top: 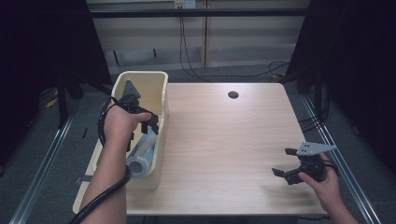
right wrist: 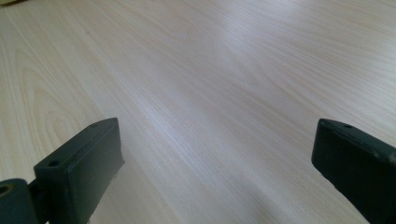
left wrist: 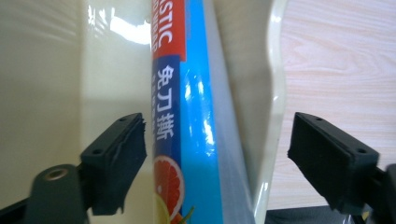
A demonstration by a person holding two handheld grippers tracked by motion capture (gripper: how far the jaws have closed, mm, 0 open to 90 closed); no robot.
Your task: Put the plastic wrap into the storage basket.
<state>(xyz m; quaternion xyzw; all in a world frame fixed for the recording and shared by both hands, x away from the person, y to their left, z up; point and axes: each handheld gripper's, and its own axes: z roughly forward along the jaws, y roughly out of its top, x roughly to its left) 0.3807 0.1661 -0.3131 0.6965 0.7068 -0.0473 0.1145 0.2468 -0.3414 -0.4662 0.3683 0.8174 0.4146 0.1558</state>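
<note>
High view: left hand-held gripper agape over bin-held roll.

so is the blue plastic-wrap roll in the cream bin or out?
In. The blue plastic-wrap roll lies inside the cream plastic bin, against its wall.

Overall light: the high view is lit from above on the wooden surface, while the room's left and right edges fall into near black.
Shadows: a soft shadow lies under the right tool.
Glare: white highlights sit on the cream bin's inner wall and along the blue plastic-wrap roll.
Focus: the left tool looks soft at close range; the roll's print stays readable.
Right gripper view: pale sheen across the wood grain, far end blurred.
</note>
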